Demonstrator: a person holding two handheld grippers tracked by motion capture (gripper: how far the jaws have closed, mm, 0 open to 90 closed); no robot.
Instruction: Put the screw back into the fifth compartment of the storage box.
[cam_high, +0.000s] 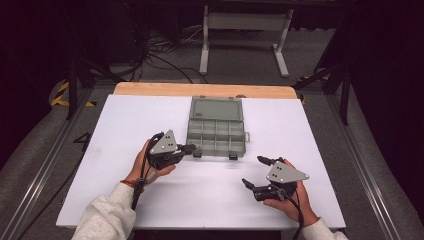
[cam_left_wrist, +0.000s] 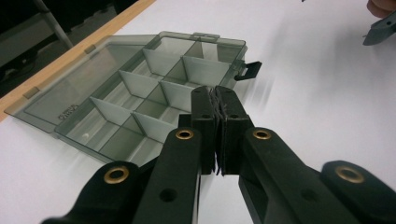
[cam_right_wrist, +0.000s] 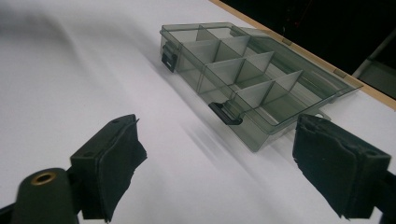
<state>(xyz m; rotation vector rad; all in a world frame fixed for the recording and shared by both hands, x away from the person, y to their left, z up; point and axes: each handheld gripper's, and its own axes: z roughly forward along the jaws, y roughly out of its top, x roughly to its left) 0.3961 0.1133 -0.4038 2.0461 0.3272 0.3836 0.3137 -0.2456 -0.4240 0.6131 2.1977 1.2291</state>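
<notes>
A smoky clear organizer box is lying open near the desk's far edge, its divided compartments empty; the left tool is pressed together, the right tool spread.

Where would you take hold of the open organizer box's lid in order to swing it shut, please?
Grip the lid by its far free edge, where the small tab sticks out, coming from the far side of the table. The lid lies flat and open behind the compartment tray, hinged along the tray's back wall, so that edge probably gives the most leverage. The open right gripper looks better placed than the shut left gripper.
</notes>
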